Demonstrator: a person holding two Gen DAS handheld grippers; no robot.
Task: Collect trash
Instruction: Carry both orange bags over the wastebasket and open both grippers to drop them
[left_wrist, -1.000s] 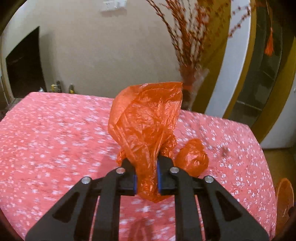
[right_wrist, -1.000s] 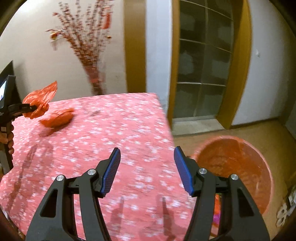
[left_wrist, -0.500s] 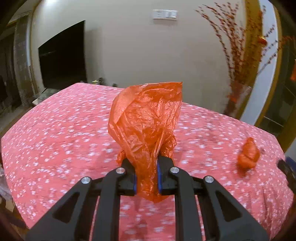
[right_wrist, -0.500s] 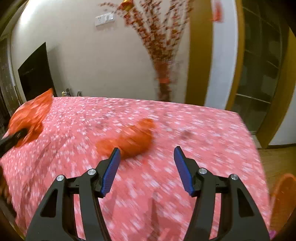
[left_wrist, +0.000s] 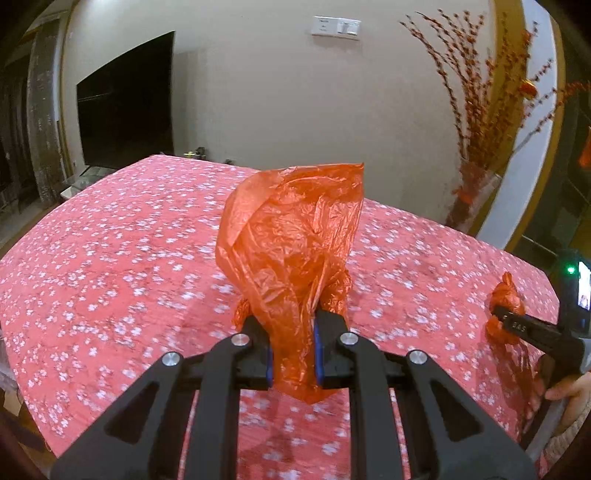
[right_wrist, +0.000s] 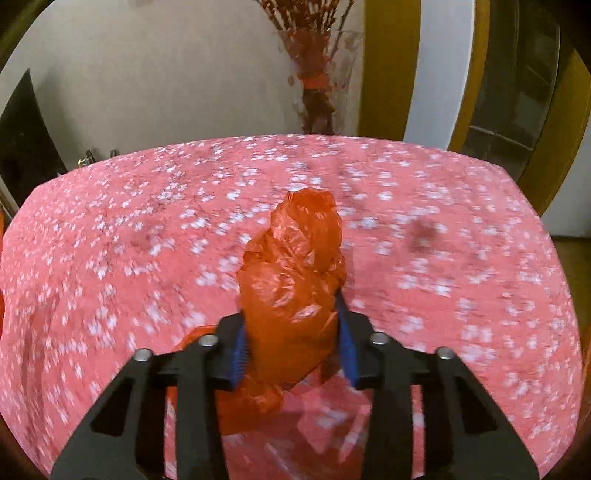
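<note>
Two pieces of trash in play, both crumpled orange plastic bags. The first orange bag is clamped low down between the blue pads of the left gripper, jaws drawn tight on the film, its loose top standing up above the table. The second, a wadded orange bag, sits between the fingers of the right gripper; those jaws have just been closing and the blue pads now meet its sides, the wad at the table's right side. Both are over the table, covered in a red cloth with small white flowers. Behind it: a beige wall, a dark screen, a vase of red branches.
</note>
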